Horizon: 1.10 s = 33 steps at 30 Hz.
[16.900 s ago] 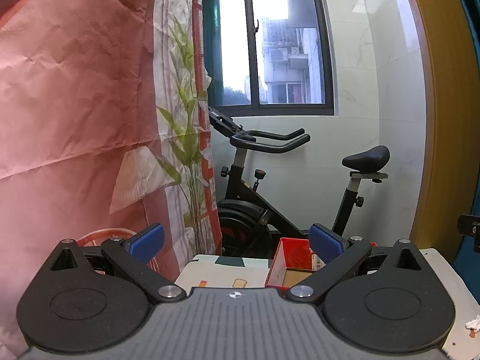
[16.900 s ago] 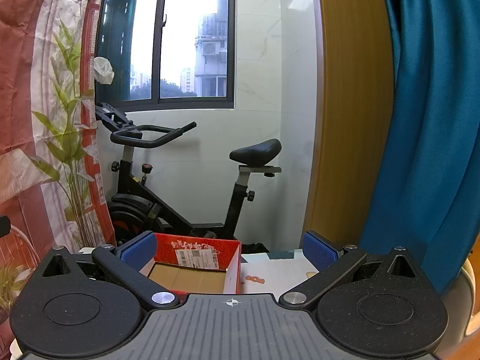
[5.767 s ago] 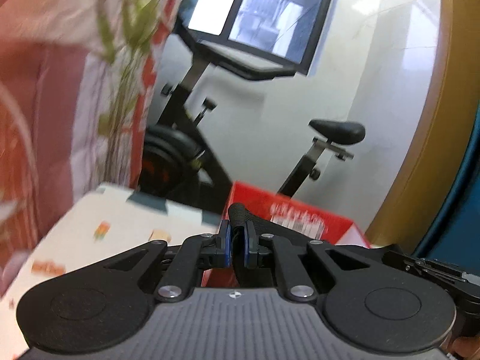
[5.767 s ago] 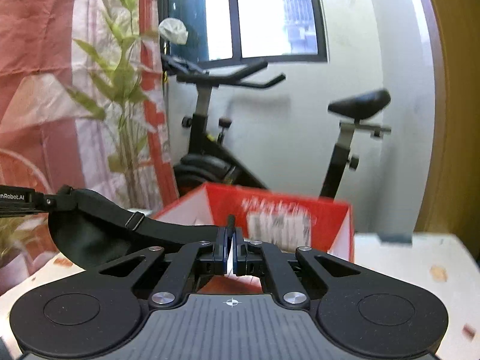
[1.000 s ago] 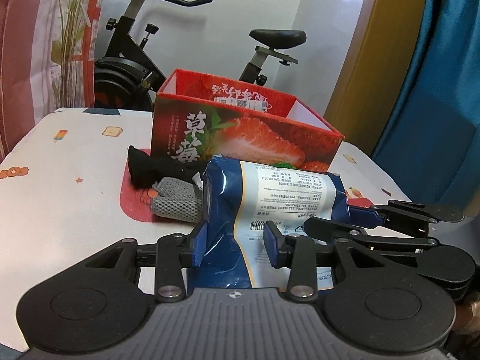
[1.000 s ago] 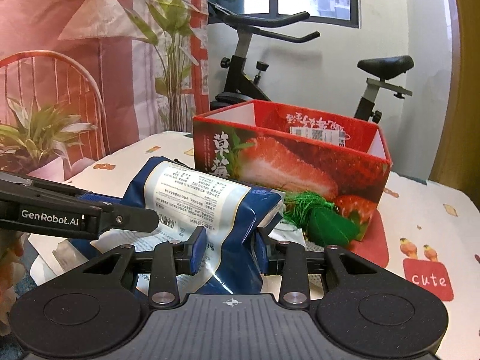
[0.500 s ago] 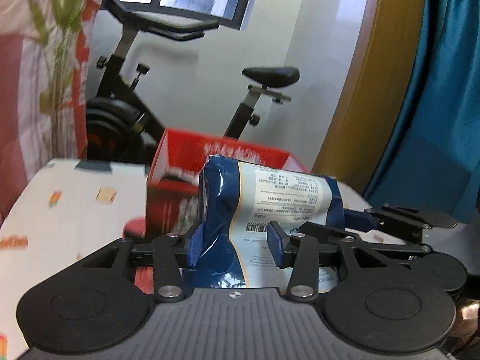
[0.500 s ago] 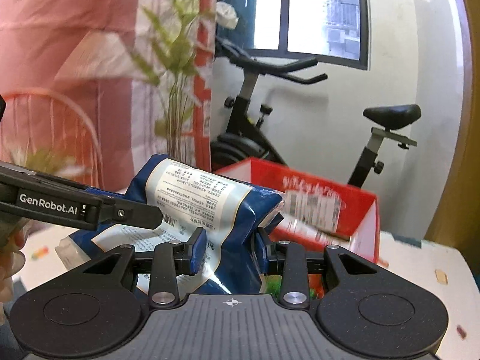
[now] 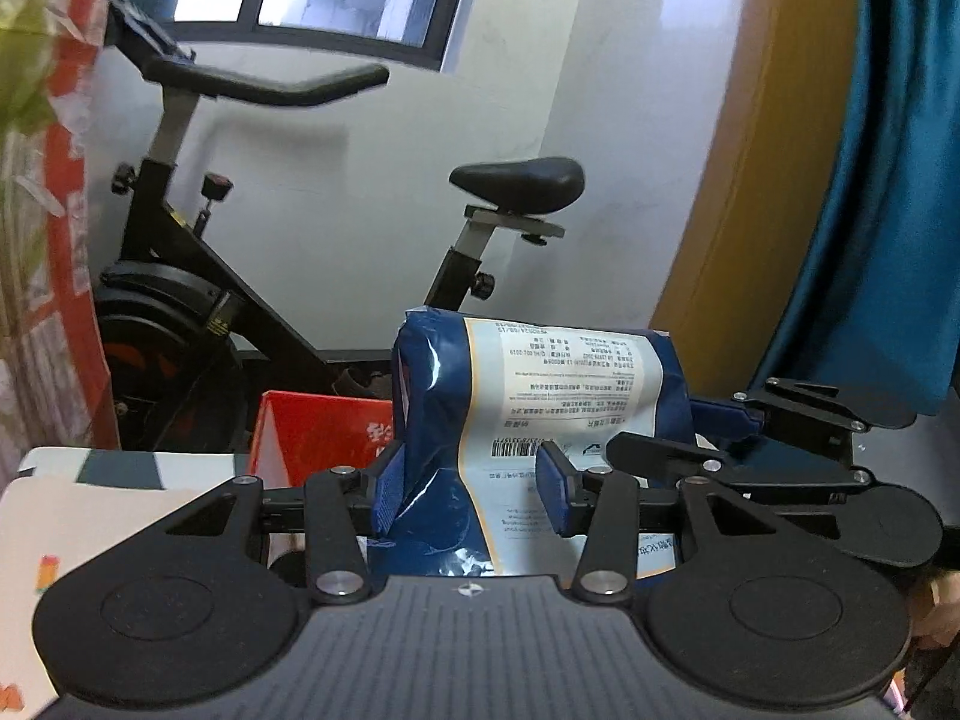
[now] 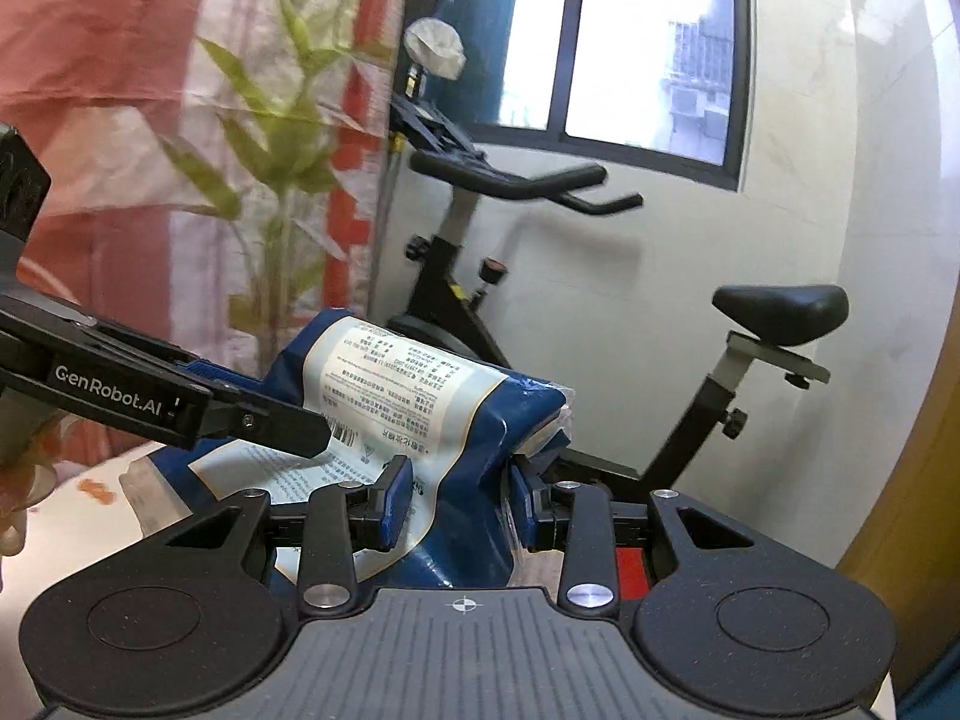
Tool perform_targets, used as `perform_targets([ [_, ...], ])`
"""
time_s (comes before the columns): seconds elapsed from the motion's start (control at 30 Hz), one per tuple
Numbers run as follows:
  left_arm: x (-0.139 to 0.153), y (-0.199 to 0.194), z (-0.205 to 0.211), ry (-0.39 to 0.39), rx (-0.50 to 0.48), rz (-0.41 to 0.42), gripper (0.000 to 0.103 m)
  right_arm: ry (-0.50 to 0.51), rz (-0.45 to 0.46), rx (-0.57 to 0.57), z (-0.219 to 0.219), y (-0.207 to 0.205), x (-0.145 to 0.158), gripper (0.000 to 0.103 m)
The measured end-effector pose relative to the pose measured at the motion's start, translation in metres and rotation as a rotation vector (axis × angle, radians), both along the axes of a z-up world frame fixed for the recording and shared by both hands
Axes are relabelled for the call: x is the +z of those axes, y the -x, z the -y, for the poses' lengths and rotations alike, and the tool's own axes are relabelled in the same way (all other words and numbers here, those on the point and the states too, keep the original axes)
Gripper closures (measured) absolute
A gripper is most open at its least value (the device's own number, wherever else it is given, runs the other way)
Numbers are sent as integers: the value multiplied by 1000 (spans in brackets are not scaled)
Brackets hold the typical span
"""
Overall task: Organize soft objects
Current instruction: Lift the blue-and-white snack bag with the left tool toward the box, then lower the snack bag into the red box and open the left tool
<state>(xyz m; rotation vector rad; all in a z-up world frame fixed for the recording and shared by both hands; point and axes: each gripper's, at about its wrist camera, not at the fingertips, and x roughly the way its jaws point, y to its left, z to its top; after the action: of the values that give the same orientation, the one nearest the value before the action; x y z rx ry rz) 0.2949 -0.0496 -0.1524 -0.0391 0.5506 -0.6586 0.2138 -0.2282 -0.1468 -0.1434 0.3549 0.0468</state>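
Note:
A soft blue-and-white pack (image 9: 540, 396) hangs in the air, held at both ends. My left gripper (image 9: 469, 492) is shut on its left end, the blue pads pressing into the wrapper. My right gripper (image 10: 459, 501) is shut on the other end of the pack (image 10: 414, 402). In the left wrist view the right gripper (image 9: 726, 426) reaches in from the right. In the right wrist view the left gripper (image 10: 240, 390) reaches in from the left. The red cardboard box (image 9: 324, 438) sits low behind the pack, mostly hidden.
A black exercise bike (image 9: 180, 312) stands behind the table against a white wall with a window. The patterned table top (image 9: 90, 510) shows at lower left. A leaf-print curtain (image 10: 180, 120) hangs on the left, a blue curtain (image 9: 888, 210) on the right.
Both grippers have lifted the pack up and carried it forward. The box and table have sunk low in both views, and the small items beside the box have dropped out of sight.

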Motion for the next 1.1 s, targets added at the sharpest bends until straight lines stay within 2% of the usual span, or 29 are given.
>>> perform_targets([
  [0.17,-21,-54,30,-42,0,-76,55,17,-69,-42,28,-53,-26,71],
  [0.43,-81,-113,60,-117,-10,-287,55,38,-252,-105,44,-113,-77,71],
  [0.6,-95,-116,69,-158,-27,-299,55,-1,-385,-179,53,-133,-99,72],
  [0.73,-94,-115,67,-158,-18,-289,55,-59,-471,-247,62,-144,-109,75],
  [0.9,-73,-101,59,-181,-26,-213,55,-88,-448,-298,68,-135,-103,75],
  [1.07,-49,-80,39,-150,-17,-149,53,-172,-339,-269,65,-106,-78,63],
  [1.1,-44,-74,35,-145,-16,-137,53,-189,-308,-255,62,-97,-73,58],
])
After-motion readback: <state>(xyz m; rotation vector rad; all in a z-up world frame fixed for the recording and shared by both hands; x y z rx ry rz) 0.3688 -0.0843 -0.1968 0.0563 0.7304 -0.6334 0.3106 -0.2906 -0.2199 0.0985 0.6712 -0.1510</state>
